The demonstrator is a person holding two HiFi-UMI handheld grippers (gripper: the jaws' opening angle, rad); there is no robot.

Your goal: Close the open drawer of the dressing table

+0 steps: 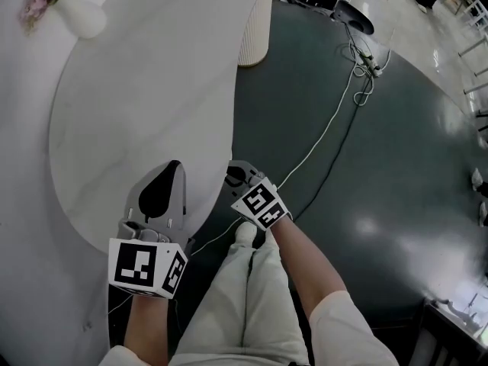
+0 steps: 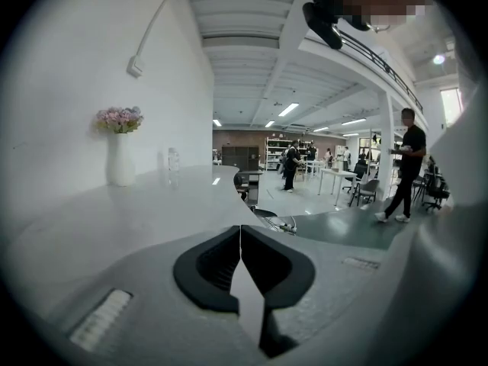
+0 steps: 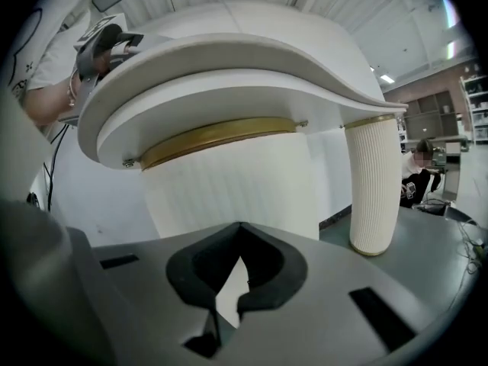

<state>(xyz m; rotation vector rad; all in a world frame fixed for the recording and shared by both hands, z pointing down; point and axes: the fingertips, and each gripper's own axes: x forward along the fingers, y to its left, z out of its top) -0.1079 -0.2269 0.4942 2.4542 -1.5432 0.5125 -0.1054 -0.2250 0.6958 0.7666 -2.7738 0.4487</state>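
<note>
The white dressing table (image 1: 137,97) fills the left of the head view, with a curved front edge. My left gripper (image 1: 174,166) hovers over the top near that edge, shut and empty; in the left gripper view its jaws (image 2: 241,233) meet at the tips above the tabletop (image 2: 114,219). My right gripper (image 1: 235,171) is just off the edge, lower down, also shut on nothing (image 3: 240,231). It looks under the top at a ribbed white drum (image 3: 229,181) with a gold band (image 3: 217,133). No open drawer front can be made out in any view.
A white vase with pink flowers (image 1: 72,6) stands far back on the top, with a clear bottle (image 2: 173,166) near it. A ribbed table leg (image 3: 374,189) rises at the right. Cables (image 1: 328,128) cross the dark floor. The person's legs (image 1: 252,303) are below, and people walk far off.
</note>
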